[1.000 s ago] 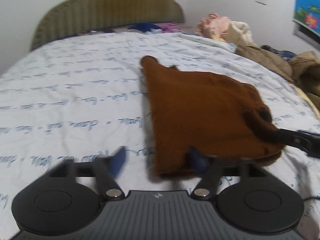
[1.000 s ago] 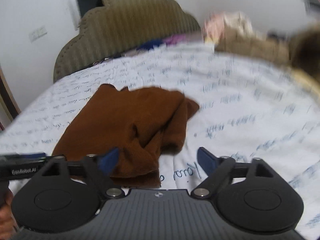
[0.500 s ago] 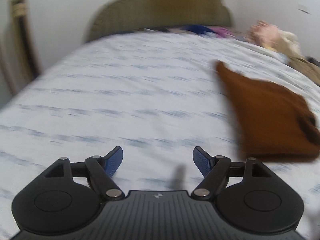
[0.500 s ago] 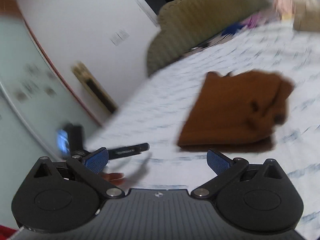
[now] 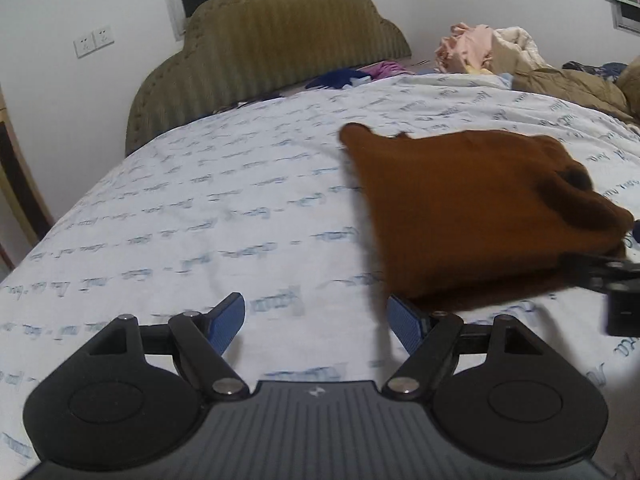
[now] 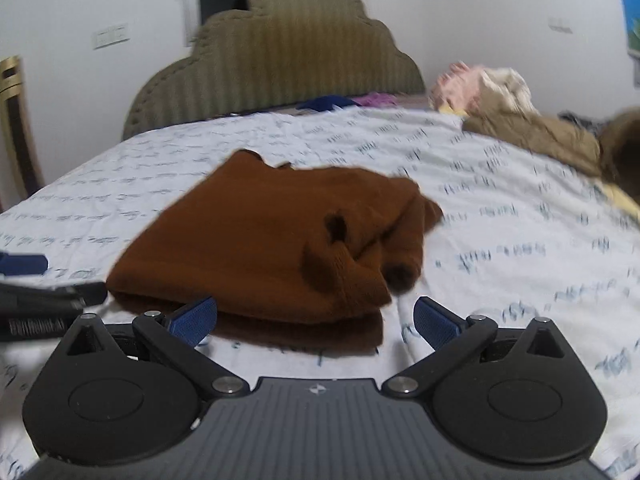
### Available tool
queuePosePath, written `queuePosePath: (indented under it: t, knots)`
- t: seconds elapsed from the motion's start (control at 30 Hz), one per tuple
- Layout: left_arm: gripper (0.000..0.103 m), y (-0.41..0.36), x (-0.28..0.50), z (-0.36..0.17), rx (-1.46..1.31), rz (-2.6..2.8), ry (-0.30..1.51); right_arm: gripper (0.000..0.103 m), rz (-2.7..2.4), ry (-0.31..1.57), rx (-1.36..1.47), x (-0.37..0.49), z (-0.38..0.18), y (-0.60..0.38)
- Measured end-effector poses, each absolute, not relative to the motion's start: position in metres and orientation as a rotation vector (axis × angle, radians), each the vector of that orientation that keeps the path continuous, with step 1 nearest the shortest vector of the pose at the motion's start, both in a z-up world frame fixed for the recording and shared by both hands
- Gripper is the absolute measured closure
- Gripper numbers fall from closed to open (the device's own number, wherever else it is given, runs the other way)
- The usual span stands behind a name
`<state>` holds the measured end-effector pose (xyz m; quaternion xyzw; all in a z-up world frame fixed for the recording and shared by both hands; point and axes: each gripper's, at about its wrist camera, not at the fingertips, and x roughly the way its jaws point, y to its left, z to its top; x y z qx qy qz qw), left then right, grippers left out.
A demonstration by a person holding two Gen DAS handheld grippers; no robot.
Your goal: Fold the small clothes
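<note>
White printed bedding (image 5: 208, 216) carried the folded brown garment (image 6: 272, 248), just ahead of the right gripper (image 6: 316, 318) and ahead-right of the left gripper (image 5: 316, 318); both stood wide open, empty, seemingly released so the fold would lie flat

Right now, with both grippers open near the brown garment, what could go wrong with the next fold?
1. The bunched sleeve lies loose on top of the brown garment; a grab may catch only that layer and undo the fold.
2. The left gripper sits over bare sheet, beside the garment edge, so closing here may pinch the sheet.
</note>
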<state>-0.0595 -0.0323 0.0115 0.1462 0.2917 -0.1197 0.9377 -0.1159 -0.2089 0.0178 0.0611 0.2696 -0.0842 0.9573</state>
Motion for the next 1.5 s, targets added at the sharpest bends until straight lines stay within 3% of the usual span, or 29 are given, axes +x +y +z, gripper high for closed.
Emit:
queuePosePath:
  t: [0.1, 0.23, 1.5]
  knots:
    - [0.007, -0.040, -0.055, 0.000, 0.231, -0.297, 0.641, 0.000, -0.177, 0.578, 0.159, -0.114, 0.005, -0.218]
    - [0.001, -0.044, -0.061, -0.014, 0.266, -0.258, 0.629, 0.000, -0.155, 0.577, 0.194, -0.119, -0.001, -0.220]
    - [0.000, -0.045, -0.062, -0.015, 0.276, -0.238, 0.614, 0.000, -0.167, 0.620, 0.136, -0.117, -0.005, -0.210]
